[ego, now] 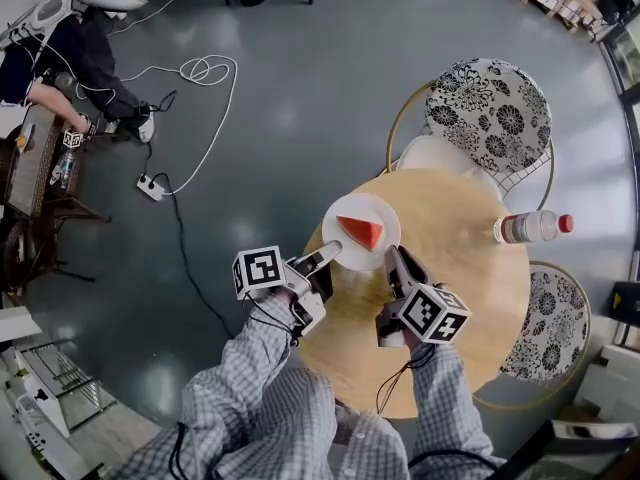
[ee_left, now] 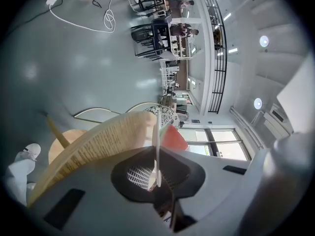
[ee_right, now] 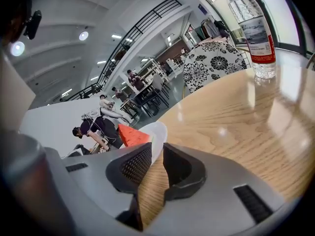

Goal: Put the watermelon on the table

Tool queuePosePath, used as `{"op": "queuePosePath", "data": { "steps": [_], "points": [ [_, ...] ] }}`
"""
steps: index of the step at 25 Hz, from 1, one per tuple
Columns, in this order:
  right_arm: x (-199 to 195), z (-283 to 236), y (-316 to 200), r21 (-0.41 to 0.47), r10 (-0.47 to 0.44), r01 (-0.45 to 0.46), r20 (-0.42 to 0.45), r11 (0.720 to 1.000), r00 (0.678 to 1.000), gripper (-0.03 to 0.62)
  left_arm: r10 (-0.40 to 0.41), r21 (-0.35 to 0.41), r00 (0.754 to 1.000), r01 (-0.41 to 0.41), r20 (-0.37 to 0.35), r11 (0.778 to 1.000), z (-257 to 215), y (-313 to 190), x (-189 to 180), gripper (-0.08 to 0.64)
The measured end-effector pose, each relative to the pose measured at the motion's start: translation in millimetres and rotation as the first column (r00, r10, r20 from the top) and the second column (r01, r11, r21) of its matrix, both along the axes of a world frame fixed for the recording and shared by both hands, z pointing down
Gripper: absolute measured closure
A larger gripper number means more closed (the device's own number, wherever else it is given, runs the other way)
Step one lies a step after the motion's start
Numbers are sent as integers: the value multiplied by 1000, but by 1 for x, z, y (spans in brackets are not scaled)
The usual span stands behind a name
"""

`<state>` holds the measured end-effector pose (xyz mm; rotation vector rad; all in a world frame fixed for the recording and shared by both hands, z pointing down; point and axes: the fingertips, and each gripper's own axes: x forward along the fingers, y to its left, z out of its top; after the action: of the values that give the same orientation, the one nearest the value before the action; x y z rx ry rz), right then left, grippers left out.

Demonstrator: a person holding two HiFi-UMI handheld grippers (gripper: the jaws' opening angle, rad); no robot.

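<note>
Floor (ego: 300, 98), grey and shiny, holds a white power strip (ego: 150, 187) at the left. Left gripper (ego: 330, 252) jaws pinch the round white plate (ego: 350, 208) by its rim. The red watermelon slice (ego: 362, 232) sits on it, between both grippers. Right gripper (ego: 392, 255) jaws pinch the plate's other side, over the round wooden tabletop (ego: 450, 298). A clear plastic bottle with a red cap (ego: 530, 227) stands well apart at the right.

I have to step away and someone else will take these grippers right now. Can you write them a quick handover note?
Left gripper: shut on the rim of the white plate, which shows edge-on between its jaws.
Right gripper: shut on the opposite rim.
Things: the plate carries the watermelon slice, over the near edge of the round table. A water bottle stands further across.
Done: plate brought to the table; touchdown cannot be told.
Left: probably set it flat, further in, then open both grippers.
</note>
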<state>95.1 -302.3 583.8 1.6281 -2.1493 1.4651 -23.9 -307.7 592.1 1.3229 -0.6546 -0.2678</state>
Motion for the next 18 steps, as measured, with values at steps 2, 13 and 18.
{"op": "queuePosePath", "data": {
  "steps": [2,13,18],
  "points": [
    [0,4,-1,-11,0,0,-11,1000,1000,512,-1,-16,1000,2,7,1000,4,-1,0,534],
    [3,12,-7,-15,-25,23,-127,1000,992,512,-8,-53,999,10,31,999,12,-5,2,534],
    [8,4,-7,23,-62,67,-189,997,980,512,5,-59,998,-2,56,998,14,-6,5,534]
  ]
}}
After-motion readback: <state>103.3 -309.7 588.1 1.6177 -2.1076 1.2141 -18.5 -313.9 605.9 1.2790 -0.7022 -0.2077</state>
